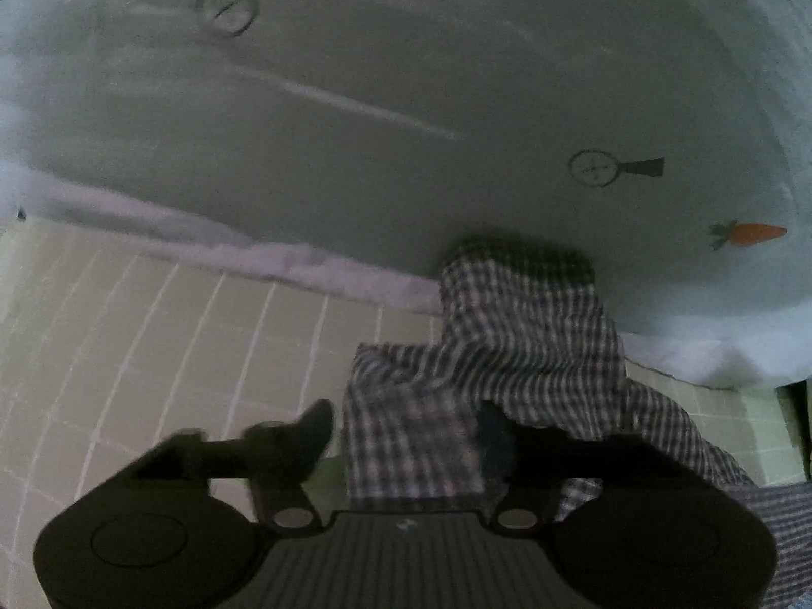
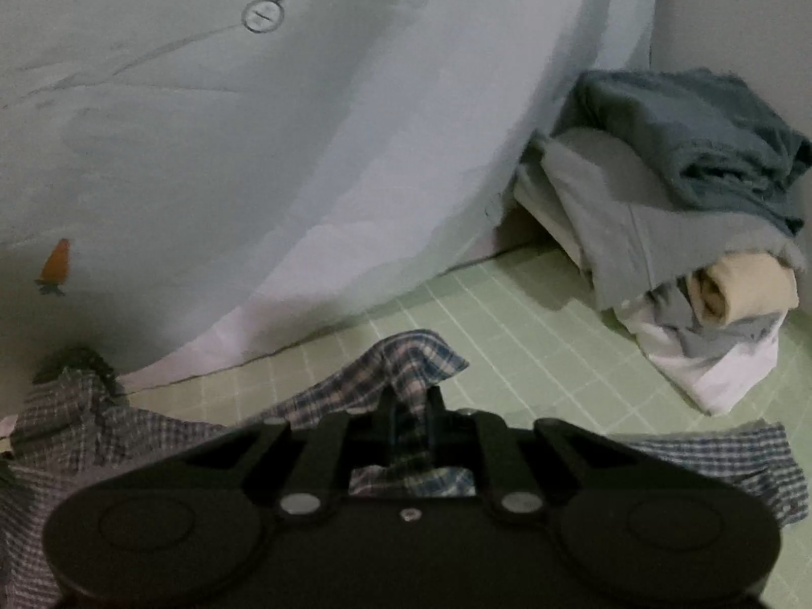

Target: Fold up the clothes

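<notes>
A blue-and-white checked garment (image 1: 482, 345) lies crumpled on the green tiled surface (image 1: 152, 335), bunched up against a pale sheet. My left gripper (image 1: 406, 431) stands open with its fingers wide apart. A flap of the checked cloth hangs between them and lies against the right finger (image 1: 495, 431), but the left finger is clear of it. In the right wrist view, my right gripper (image 2: 411, 398) is shut on a raised fold of the same garment (image 2: 406, 360). From there the cloth trails off to the left and right over the tiles.
A pale blue sheet (image 2: 254, 152) printed with carrots and magnifying glasses hangs behind the garment in both views. A pile of folded and rolled clothes (image 2: 685, 213) sits at the right against the wall. Green tiles (image 2: 533, 345) show between the pile and the garment.
</notes>
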Available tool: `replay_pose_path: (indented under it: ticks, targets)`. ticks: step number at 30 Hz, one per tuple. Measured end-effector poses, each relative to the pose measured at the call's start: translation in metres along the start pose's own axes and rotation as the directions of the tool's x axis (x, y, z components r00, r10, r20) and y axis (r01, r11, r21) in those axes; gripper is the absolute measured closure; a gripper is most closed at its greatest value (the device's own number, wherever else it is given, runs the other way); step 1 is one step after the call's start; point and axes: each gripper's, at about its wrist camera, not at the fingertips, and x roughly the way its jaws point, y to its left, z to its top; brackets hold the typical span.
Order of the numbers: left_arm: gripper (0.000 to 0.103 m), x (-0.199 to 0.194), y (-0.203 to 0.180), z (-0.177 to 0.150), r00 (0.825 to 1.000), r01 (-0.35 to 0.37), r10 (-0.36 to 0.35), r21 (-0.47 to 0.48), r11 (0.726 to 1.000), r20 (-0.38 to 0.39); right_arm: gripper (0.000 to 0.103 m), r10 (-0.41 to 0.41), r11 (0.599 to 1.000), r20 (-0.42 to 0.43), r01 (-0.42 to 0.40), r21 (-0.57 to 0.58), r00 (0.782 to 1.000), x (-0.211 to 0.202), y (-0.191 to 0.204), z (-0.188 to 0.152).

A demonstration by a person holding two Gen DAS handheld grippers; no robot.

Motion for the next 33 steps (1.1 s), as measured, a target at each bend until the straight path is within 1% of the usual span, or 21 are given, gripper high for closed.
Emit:
replay_pose_path:
  ticks: [4,6,7,8,9,11,14,16,18,19,21,22,23,26,29,33]
  targets:
    - [0.031,0.012,0.008,-0.008,0.999,-0.008,0.007,-0.028,1.0,-0.048,0.091,-0.007,1.0,-0.025,0.008,0.025,1.0,0.011,-0.006,-0.006]
    - [0.035,0.019,0.01,-0.006,0.998,-0.004,0.001,-0.054,0.999,-0.056,0.091,-0.003,0.999,-0.032,0.005,0.042,0.999,0.016,-0.008,-0.008]
    - [0.052,0.023,0.01,-0.005,0.998,0.004,-0.008,-0.069,0.998,-0.058,0.091,-0.003,0.999,-0.033,0.004,0.045,0.999,0.017,-0.008,-0.009]
    - [0.086,0.026,0.009,-0.003,0.998,0.013,-0.018,-0.078,0.997,-0.061,0.092,-0.002,0.999,-0.032,0.004,0.046,0.999,0.018,-0.008,-0.009]
    - [0.101,0.03,0.008,0.0,0.998,0.02,-0.025,-0.083,0.996,-0.063,0.091,0.001,0.999,-0.029,0.001,0.046,1.0,0.018,-0.008,-0.009]
    - [0.1,0.035,0.005,0.004,0.998,0.031,-0.036,-0.081,0.996,-0.059,0.091,0.004,0.999,-0.024,-0.003,0.047,1.0,0.019,-0.009,-0.008]
    - [0.1,0.04,-0.004,0.009,0.999,0.015,-0.017,-0.04,0.999,-0.047,0.092,0.002,1.0,-0.015,-0.002,0.018,1.0,0.021,-0.007,-0.006]
    - [0.1,0.047,-0.003,0.008,0.998,-0.001,-0.003,-0.056,0.998,-0.065,0.092,-0.01,1.0,-0.017,0.01,-0.023,1.0,0.024,-0.003,-0.007]
    - [0.098,0.049,-0.003,0.005,0.998,-0.01,0.006,-0.066,0.998,-0.066,0.092,-0.022,0.999,-0.024,0.021,-0.047,0.999,0.027,0.0,-0.009]
    - [0.093,0.046,-0.003,0.005,0.998,-0.016,0.012,-0.065,0.998,-0.061,0.092,-0.027,0.998,-0.027,0.025,-0.051,0.999,0.027,0.001,-0.011]
    - [0.075,0.037,-0.006,0.006,0.998,-0.028,0.025,-0.046,0.999,-0.054,0.092,-0.03,0.998,-0.017,0.029,-0.057,0.999,0.023,0.003,-0.013]
    - [0.057,0.031,-0.007,0.008,0.999,-0.028,0.027,-0.033,0.999,-0.047,0.092,-0.028,0.998,-0.009,0.027,-0.057,1.0,0.018,0.003,-0.014]
    - [0.044,0.022,-0.008,0.009,0.999,-0.028,0.027,-0.02,0.999,-0.033,0.092,-0.025,0.998,-0.001,0.025,-0.059,1.0,0.013,0.003,-0.015]
    - [0.034,-0.011,-0.012,0.007,0.999,-0.034,0.034,0.017,0.999,0.021,0.092,-0.012,0.996,0.029,0.015,-0.093,1.0,-0.009,0.008,-0.02]
    - [0.03,-0.049,-0.01,-0.004,0.998,-0.047,0.046,0.022,0.999,0.053,0.092,0.016,0.986,0.068,-0.005,-0.165,0.998,-0.042,0.022,-0.031]
    - [0.029,-0.106,0.003,-0.041,0.997,-0.036,0.036,0.004,0.999,0.069,0.092,0.086,0.959,0.107,-0.053,-0.278,0.991,-0.092,0.046,-0.061]
